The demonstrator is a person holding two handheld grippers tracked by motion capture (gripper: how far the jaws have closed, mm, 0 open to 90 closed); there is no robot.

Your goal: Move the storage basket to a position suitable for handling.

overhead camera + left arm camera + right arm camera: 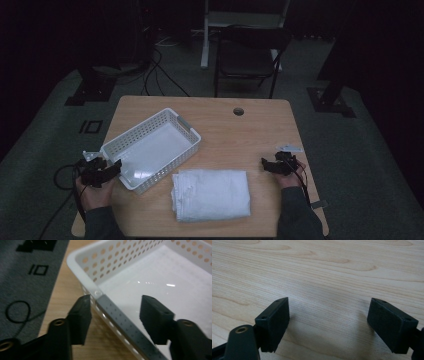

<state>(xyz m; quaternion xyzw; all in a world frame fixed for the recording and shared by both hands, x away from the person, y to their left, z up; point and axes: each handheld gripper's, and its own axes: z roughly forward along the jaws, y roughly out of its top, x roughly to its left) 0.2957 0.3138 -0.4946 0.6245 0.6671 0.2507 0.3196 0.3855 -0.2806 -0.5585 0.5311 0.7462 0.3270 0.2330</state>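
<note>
White plastic: my landmark is the perforated basket (150, 148), sitting angled on the left half of the desk (250, 135); everything below is placed against it.
Basket contents: nothing inside that I can see, just the bare glossy floor catching a light reflection.
Basket rim: a grey strip (125, 326) runs along the top of the near short wall, starting right at the corner.
Left hand-held gripper (113, 317): at the basket's near left corner, jaws wide apart and straddling that grey-topped wall, one jaw outside over the wood, the other over the inside; I judge neither pad is touching the plastic yet.
Right hand-held gripper (327, 322): well away from the basket, near the desk's right edge, jaws spread wide over bare wood grain, holding nothing.
Folded towel (211, 194): white, lying flat on the desk just beside the basket's near long side, between my two hands, untouched.
Step in hand: I judge I am setting up a grip on the basket wall with my left, probably to steady or shift it.
Next move calls for: lowering so the wall sits deep between the pads, then closing squarely on the rim, not on the rounded corner where it could slip.
</note>
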